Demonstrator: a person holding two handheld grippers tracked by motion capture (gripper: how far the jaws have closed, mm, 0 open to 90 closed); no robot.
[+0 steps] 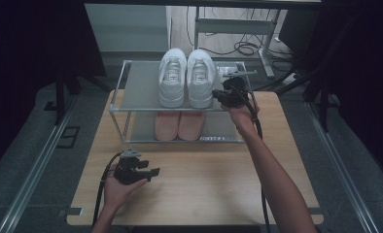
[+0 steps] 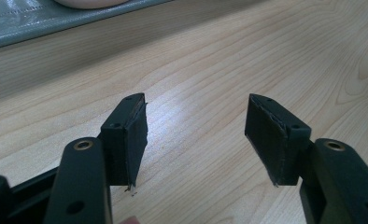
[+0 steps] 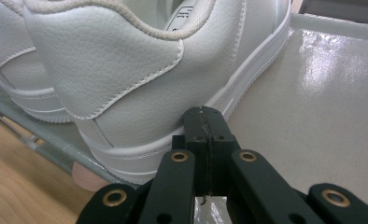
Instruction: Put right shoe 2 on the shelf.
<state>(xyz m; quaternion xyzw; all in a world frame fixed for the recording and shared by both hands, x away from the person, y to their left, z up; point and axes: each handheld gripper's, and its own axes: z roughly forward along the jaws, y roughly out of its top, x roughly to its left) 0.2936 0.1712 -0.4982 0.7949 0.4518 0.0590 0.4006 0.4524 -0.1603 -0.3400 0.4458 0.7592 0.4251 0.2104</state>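
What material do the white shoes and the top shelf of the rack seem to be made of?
White shoes: probably leather or imitation leather, matte, with pebbled grain and stitched seams. Top shelf: seemingly a grey coated fabric or plastic sheet, glossy, with glare and slight wrinkles.

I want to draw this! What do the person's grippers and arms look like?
Both grippers, left gripper and right gripper, are black, with two flat rectangular jaws, brass-coloured rivets at the joints and a black cable trailing back. A grey plate sits on the right one. The forearms are bare, with no sleeves.

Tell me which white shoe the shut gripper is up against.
The right-hand white sneaker on the rack's top shelf. The right gripper, jaws shut, sits at its heel; the other white sneaker lies farther left.
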